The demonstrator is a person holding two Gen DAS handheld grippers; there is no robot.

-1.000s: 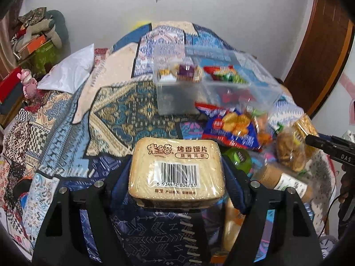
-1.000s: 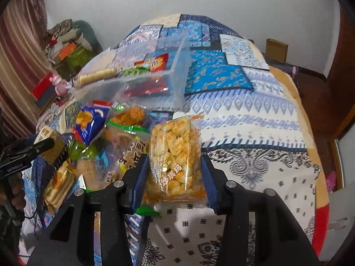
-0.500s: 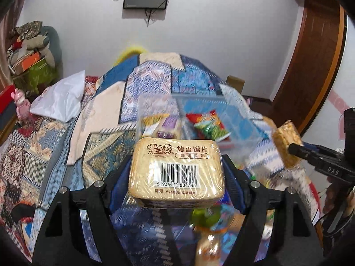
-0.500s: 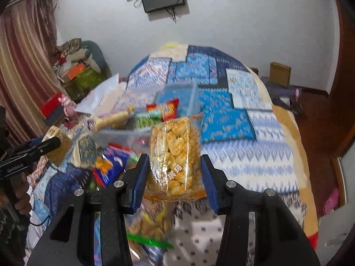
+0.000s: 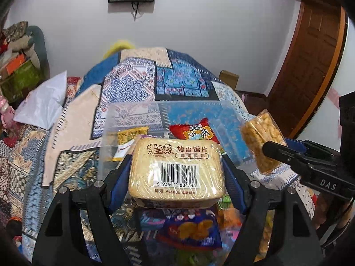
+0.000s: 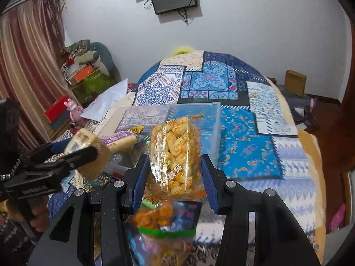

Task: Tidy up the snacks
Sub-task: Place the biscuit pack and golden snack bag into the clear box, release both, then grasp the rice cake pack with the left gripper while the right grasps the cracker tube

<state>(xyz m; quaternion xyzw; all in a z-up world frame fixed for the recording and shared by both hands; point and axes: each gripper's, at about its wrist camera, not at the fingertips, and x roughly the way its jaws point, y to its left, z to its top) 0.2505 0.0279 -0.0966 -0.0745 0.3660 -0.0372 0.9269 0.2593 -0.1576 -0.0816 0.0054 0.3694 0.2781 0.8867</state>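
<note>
My left gripper (image 5: 176,173) is shut on a tan pack of baked bun slices (image 5: 176,168) with a barcode, held in the air just before a clear plastic bin (image 5: 124,115). The bin holds a red snack bag (image 5: 193,130) and a yellow-green packet (image 5: 131,134). My right gripper (image 6: 175,173) is shut on a clear bag of yellow puffed snacks (image 6: 175,155), also held up near the bin (image 6: 213,115). Each gripper shows in the other's view: the right one (image 5: 275,153) at the right, the left one (image 6: 82,153) at the left.
Loose snack bags lie on the patterned bedspread below the grippers, among them a blue chip bag (image 5: 193,230) and an orange snack bag (image 6: 155,217). A white pillow (image 5: 42,104) lies at the left. A wooden door (image 5: 310,66) stands at the right.
Both grippers have risen with their snacks and moved forward to the clear bin. The loose pile has dropped low in both views.
</note>
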